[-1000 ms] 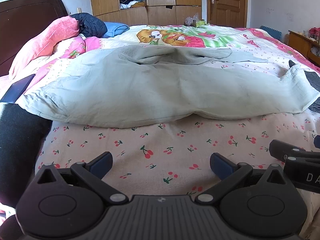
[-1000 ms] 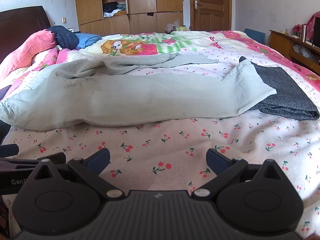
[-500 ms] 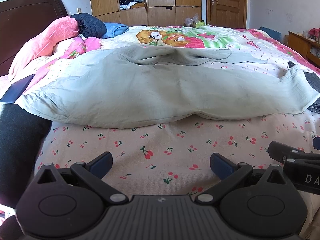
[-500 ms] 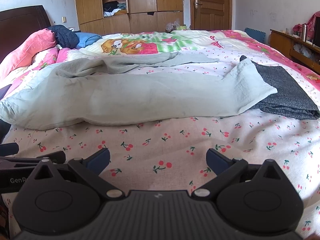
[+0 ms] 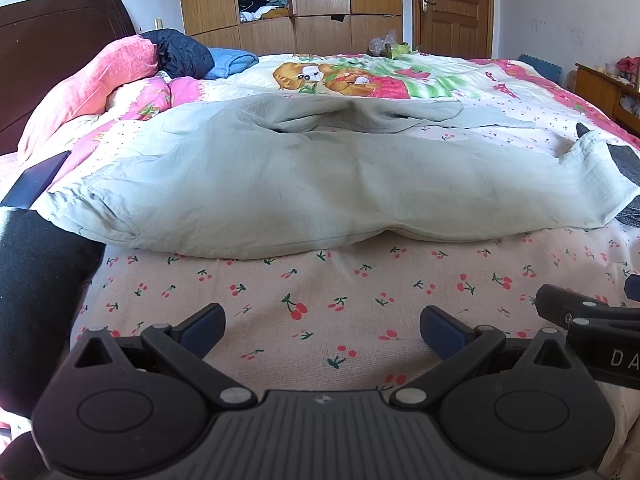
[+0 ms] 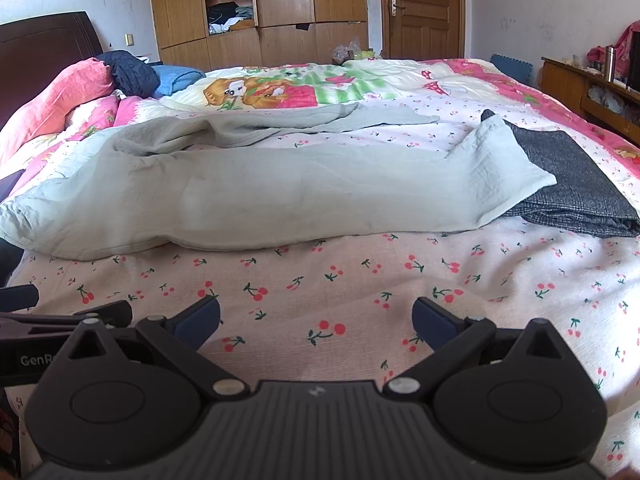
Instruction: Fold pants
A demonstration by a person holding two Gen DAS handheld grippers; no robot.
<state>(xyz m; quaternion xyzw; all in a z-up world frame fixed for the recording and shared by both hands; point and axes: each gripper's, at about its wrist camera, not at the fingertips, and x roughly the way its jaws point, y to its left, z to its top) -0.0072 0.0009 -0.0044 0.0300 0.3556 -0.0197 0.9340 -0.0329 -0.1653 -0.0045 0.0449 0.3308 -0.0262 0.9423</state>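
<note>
Pale green pants (image 5: pixel 304 184) lie spread across the cherry-print bed sheet (image 5: pixel 320 280), waist at the left, one leg stretching right and the other leg further back. They also show in the right wrist view (image 6: pixel 280 196). My left gripper (image 5: pixel 322 330) is open and empty, low over the sheet in front of the pants. My right gripper (image 6: pixel 316 318) is open and empty, also short of the pants' near edge. The right gripper's side shows in the left wrist view (image 5: pixel 588 312).
A folded dark grey garment (image 6: pixel 572 188) lies on the bed at the right, under the pants' leg end. Pink pillows (image 5: pixel 92 88) and a dark headboard (image 5: pixel 56 48) stand at the left. A black object (image 5: pixel 36 292) sits by the bed's left edge. A wooden wardrobe (image 6: pixel 256 8) stands behind.
</note>
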